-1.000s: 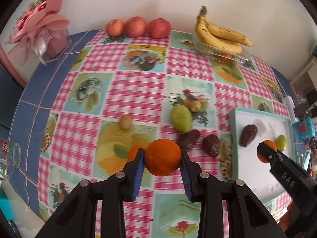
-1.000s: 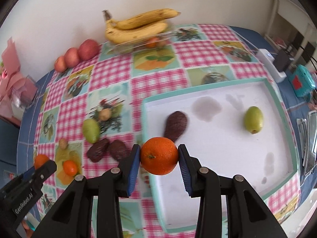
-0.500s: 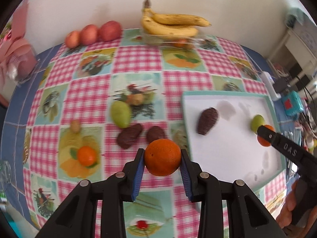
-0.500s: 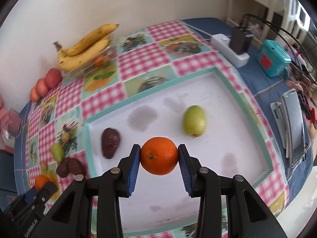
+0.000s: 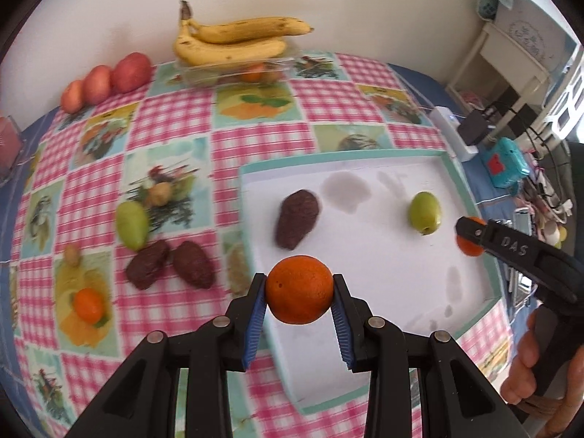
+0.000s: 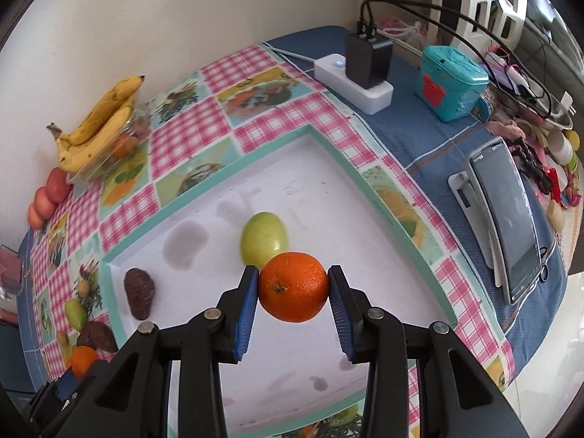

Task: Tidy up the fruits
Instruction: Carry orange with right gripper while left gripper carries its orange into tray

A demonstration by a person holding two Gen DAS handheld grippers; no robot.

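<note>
Orange fruit clamped in each tool: left tool [image 5: 298,294] grips one orange [image 5: 298,288] over tray [image 5: 471,197] edge, right tool [image 6: 294,286] holds another orange [image 6: 294,286] above tray beside green fruit [image 6: 263,239]. Transport step; next, lower and release inside tray.

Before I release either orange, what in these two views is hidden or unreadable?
- Left wrist view: tray floor beneath the left orange, hidden by it.
- Right wrist view: green fruit partly behind the right orange.
- Both: fruit inside the clear box, blocked by bananas.
</note>
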